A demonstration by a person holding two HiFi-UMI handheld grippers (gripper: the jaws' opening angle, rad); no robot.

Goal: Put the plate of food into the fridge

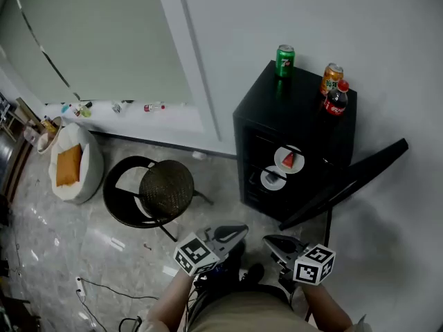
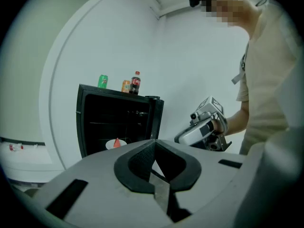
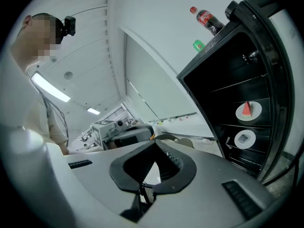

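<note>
The plate of food, white with a red wedge on it, sits on the upper shelf inside the open black fridge, right of centre in the head view. It is well apart from both grippers, which are low in the frame. A second plate, bearing a small grey item, lies on the shelf just below, so there are two plates in all. The left gripper has its jaws closed together on nothing, and the right gripper is likewise closed and empty. The fridge door is swung out toward the lower right. On the fridge top stand three drinks: one green can marked "7", one orange can, and one cola bottle whose red label is too small to read. One round stool stands left of the fridge
</note>
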